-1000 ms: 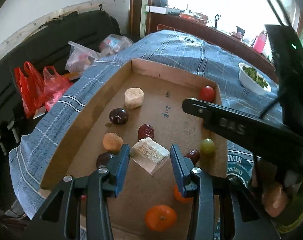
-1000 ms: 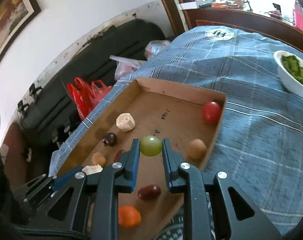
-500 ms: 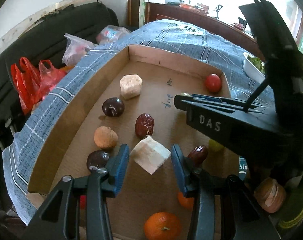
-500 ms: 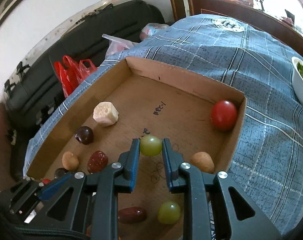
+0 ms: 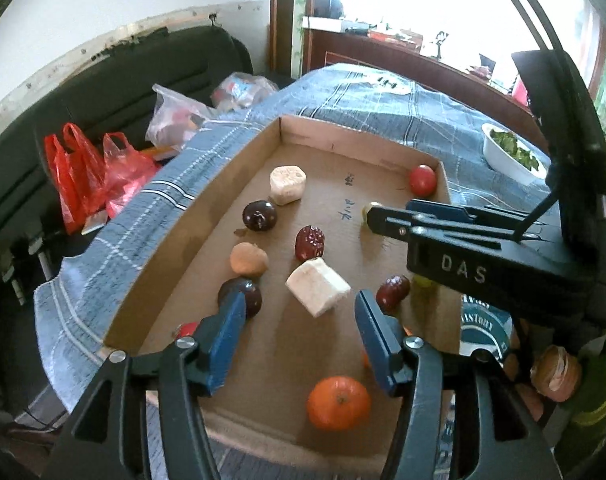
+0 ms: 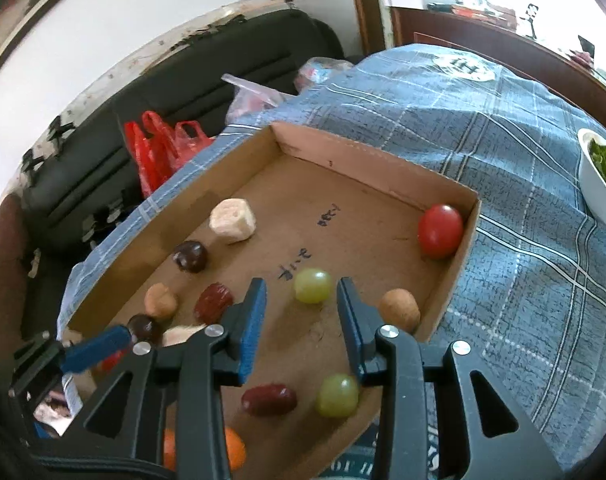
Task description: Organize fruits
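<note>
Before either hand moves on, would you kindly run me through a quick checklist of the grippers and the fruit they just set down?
1. Right gripper clear of the green grape: ok, fingers just opened, gaps on both sides.
2. Grape resting on the cardboard tray: ok.
3. Left gripper clear of the pale cube: ok, just opened.
4. Cube settled flat: cannot tell.
5. Grippers apart from each other: ok.

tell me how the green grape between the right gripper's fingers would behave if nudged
The green grape looks round and smooth, so it would probably roll across the flat cardboard tray. Its glossy skin may slip from the pads. The right gripper, jaws just opened, no longer presses it; it seems soft, so squeeze gently.
</note>
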`<state>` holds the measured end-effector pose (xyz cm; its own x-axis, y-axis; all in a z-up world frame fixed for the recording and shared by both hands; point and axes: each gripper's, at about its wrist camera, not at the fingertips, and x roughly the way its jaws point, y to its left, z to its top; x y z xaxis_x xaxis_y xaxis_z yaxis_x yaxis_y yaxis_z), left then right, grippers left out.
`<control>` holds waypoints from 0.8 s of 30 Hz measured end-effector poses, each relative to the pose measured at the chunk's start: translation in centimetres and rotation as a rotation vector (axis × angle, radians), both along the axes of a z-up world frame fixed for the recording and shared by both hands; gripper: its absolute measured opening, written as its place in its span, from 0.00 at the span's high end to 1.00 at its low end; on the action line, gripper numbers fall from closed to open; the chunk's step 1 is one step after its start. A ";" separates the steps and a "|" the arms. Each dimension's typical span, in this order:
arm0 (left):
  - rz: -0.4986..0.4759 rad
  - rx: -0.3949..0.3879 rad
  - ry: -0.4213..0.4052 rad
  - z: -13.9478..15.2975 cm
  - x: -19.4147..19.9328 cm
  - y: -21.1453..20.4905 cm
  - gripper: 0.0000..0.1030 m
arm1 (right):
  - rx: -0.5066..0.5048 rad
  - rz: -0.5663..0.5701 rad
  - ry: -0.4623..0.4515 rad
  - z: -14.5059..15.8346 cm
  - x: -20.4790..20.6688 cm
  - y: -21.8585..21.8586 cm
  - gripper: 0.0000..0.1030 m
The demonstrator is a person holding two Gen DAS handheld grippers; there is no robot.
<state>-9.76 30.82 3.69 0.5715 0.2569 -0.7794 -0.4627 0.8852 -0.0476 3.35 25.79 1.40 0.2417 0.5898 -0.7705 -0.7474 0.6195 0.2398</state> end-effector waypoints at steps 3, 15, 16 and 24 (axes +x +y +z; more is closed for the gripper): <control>-0.006 0.021 -0.016 0.6 -1.3 -0.6 0.41 | 0.003 0.049 -0.021 0.5 -1.0 -0.5 0.56; 0.021 0.096 -0.068 2.2 -6.6 -1.6 0.24 | 0.003 0.323 -0.147 2.4 -6.4 -3.7 0.35; 0.024 0.098 -0.070 2.3 -6.9 -1.6 0.24 | 0.003 0.346 -0.151 2.5 -6.8 -4.1 0.34; 0.017 0.122 -0.058 2.7 -8.9 -2.7 0.21 | -0.001 0.503 -0.152 3.0 -9.4 -5.8 0.27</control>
